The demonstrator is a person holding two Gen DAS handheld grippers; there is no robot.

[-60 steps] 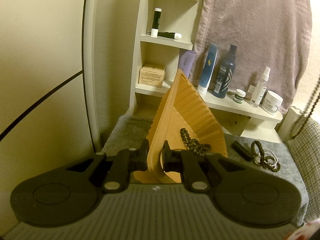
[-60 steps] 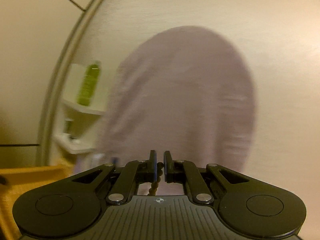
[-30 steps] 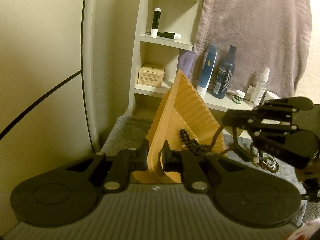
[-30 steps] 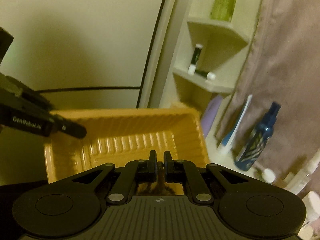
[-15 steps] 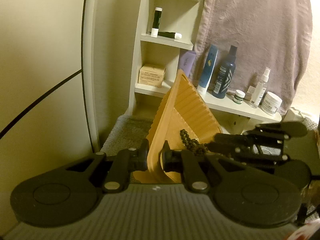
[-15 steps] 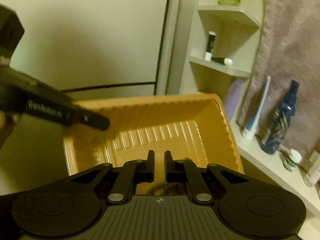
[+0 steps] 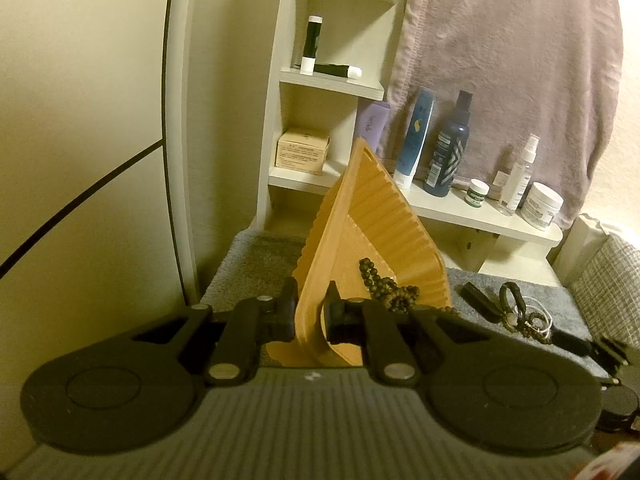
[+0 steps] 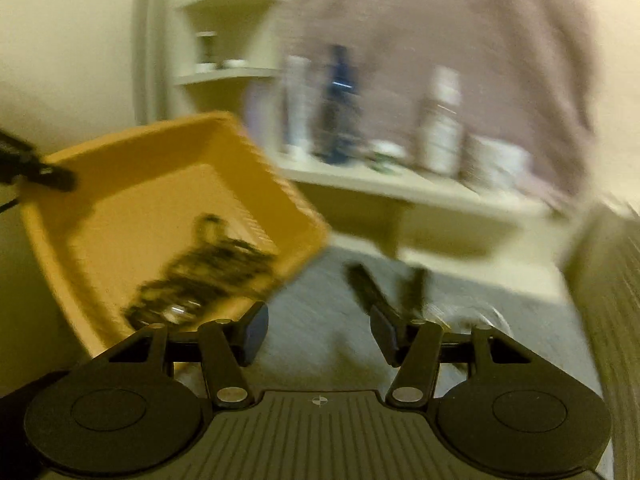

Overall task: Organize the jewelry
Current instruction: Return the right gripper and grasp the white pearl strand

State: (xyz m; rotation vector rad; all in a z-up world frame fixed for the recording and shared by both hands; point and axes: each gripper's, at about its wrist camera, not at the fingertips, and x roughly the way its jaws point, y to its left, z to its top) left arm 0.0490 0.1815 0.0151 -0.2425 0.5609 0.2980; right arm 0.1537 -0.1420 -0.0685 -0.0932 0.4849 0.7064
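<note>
My left gripper (image 7: 310, 314) is shut on the rim of an orange ribbed tray (image 7: 376, 224) and holds it tilted on edge over a grey mat (image 7: 256, 264). Dark bead strands (image 7: 384, 288) lie in the tray's low corner; they also show blurred in the right wrist view (image 8: 204, 272) inside the tray (image 8: 132, 184). My right gripper (image 8: 316, 334) is open and empty, to the right of the tray above the mat. More jewelry, a dark cord loop with rings (image 7: 524, 314), lies on the mat to the right.
A white corner shelf (image 7: 332, 80) holds tubes and a box. A low white ledge (image 7: 480, 216) carries bottles and jars. A mauve towel (image 7: 512, 60) hangs behind. A black bar (image 7: 478, 298) lies on the mat. A wall stands at left.
My right gripper carried a bead strand to the tray, opened and let it drop in, then swung away to the right. The left gripper and tray stayed put.
</note>
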